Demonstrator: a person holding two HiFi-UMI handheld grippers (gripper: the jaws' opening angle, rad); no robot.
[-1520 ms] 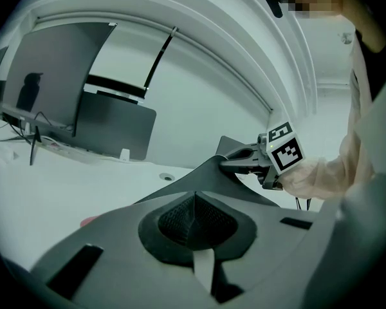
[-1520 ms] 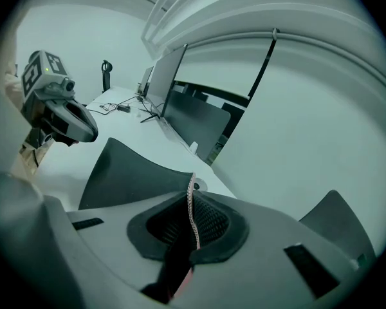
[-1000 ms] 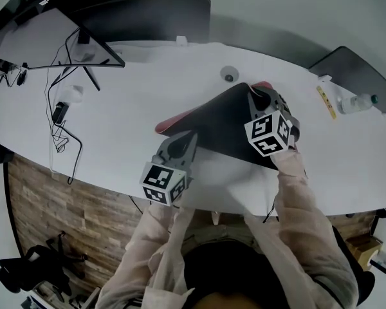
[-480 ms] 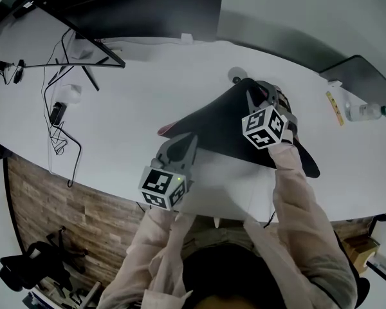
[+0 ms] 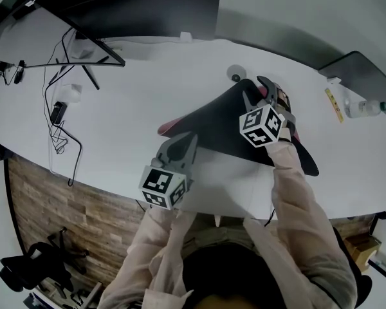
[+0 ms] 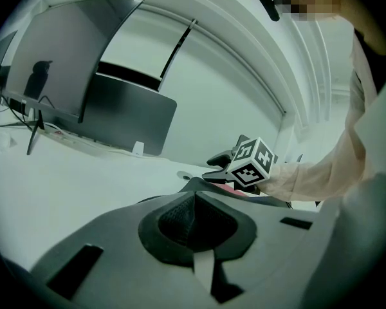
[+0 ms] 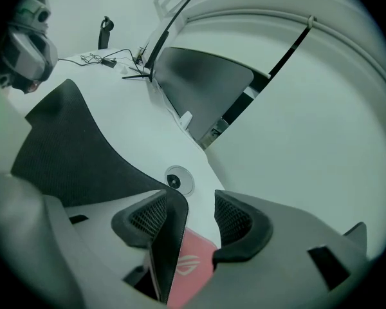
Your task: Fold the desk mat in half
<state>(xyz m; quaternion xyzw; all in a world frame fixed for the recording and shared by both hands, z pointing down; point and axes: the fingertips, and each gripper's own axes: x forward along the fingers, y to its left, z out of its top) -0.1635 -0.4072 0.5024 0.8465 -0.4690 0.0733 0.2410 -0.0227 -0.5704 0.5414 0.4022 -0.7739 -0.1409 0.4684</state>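
The desk mat [image 5: 222,126] lies folded over on the white desk, its black underside up and a strip of the red top [image 5: 169,125] showing at the left. My right gripper [image 5: 258,90] is at the mat's far corner and its jaws are opening. In the right gripper view the mat's edge [image 7: 170,237] stands between the pads, leaning on the left one, with the red face [image 7: 188,269] below. My left gripper [image 5: 183,140] sits at the mat's near left edge. Its pads [image 6: 194,214] are pressed together, with the dark mat [image 6: 202,184] rising right behind them.
A round cable grommet [image 5: 235,76] sits in the desk just beyond the right gripper. A dark monitor [image 5: 148,11] stands at the back. Cables and an adapter [image 5: 59,111] lie at the left. A bottle [image 5: 363,108] lies far right. The desk's front edge [image 5: 231,206] runs just before the left gripper.
The right gripper's jaws have spread apart off the mat's corner, and the mat has settled flatter, its right tip now over the desk's front. The left gripper has stayed put.
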